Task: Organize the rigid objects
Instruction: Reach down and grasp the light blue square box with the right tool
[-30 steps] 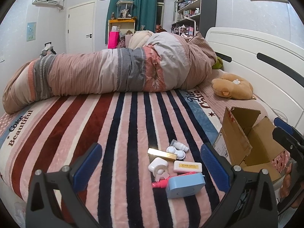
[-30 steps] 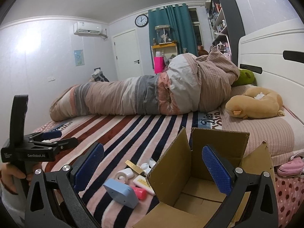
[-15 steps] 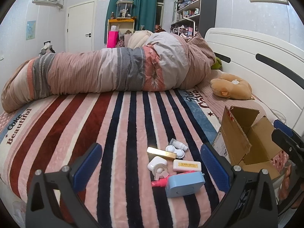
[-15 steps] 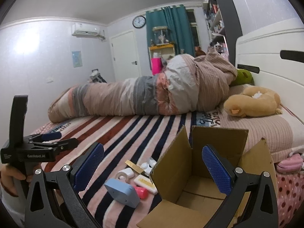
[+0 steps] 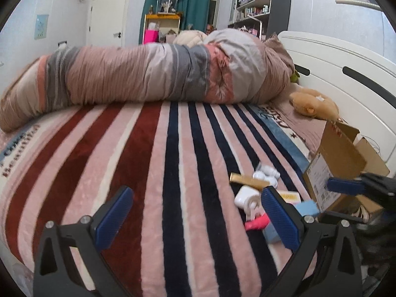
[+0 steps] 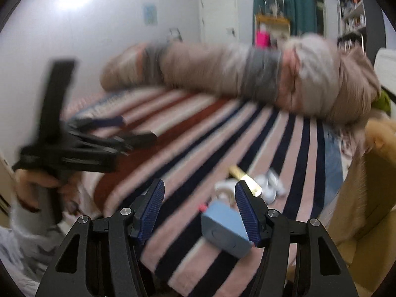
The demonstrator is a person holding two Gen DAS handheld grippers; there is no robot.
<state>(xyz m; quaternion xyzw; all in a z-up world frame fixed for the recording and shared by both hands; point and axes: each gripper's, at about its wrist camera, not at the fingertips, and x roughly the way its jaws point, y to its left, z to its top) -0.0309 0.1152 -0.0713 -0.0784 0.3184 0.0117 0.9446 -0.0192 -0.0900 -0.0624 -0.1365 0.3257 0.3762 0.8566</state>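
Observation:
A small pile lies on the striped bed: a light blue box, a gold bar, a white tape dispenser, a pink item, a cream box and white bottles. An open cardboard box stands to their right. My left gripper is open and empty, to the left of the pile. My right gripper is open but narrower, low over the bed beside the blue box, which lies against its right finger. The right wrist view is blurred.
A rolled quilt lies across the far side of the bed. A plush toy rests by the white headboard. My left gripper and hand show in the right wrist view. The cardboard box edge is at the right.
My right gripper has swung left from over the cardboard box to the pile, dropped lower, and its fingers have narrowed. My left gripper has shifted left, so the pile sits further right.

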